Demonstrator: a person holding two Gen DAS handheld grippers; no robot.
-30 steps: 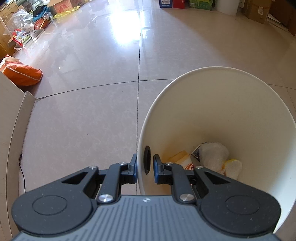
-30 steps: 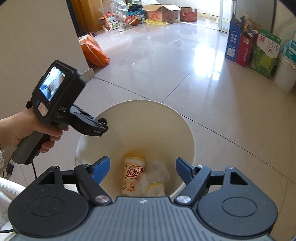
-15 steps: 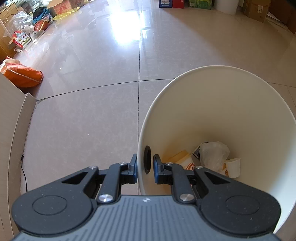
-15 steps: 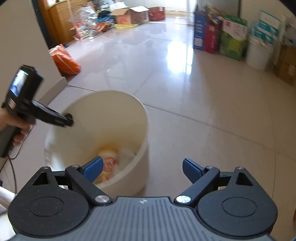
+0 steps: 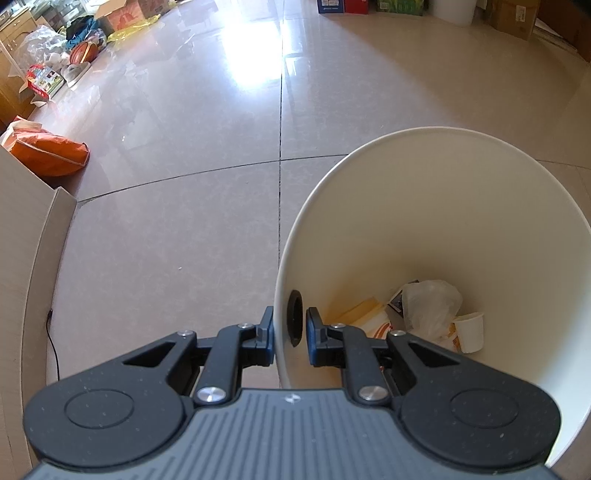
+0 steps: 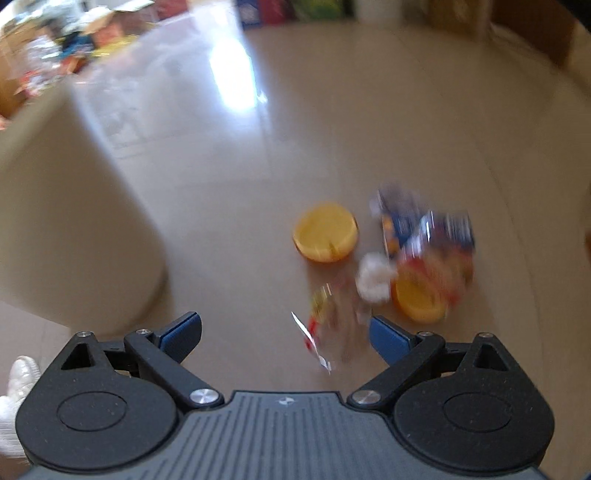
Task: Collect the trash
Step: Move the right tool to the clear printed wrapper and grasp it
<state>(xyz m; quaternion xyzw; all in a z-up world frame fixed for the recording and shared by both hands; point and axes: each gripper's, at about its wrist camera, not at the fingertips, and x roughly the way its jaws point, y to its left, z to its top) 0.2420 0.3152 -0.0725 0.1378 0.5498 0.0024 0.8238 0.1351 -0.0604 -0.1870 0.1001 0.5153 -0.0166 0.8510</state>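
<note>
My left gripper (image 5: 289,332) is shut on the near rim of a white trash bin (image 5: 480,206), one finger outside the wall and one inside. Inside lie a cup with orange print (image 5: 373,319), a crumpled plastic bag (image 5: 430,308) and a small white cup (image 5: 471,332). My right gripper (image 6: 286,330) is open and empty above the floor. In its blurred view, trash lies ahead: a yellow lid (image 6: 325,236), a blue and red carton (image 6: 430,240), a white crumpled wad (image 6: 373,282), a second yellow lid (image 6: 419,302) and a small wrapper (image 6: 319,332). The bin (image 6: 70,221) is at its left.
An orange bag (image 5: 46,149) lies by a beige wall corner (image 5: 26,258) at the left. Boxes, bags and a ball (image 5: 85,51) crowd the far left; cartons and a white bucket (image 5: 452,9) line the far wall. A black cable (image 5: 51,347) runs along the wall.
The right gripper has swung away from the bin to the right and now faces the trash on the floor; its view is blurred. The left gripper keeps its hold on the bin rim.
</note>
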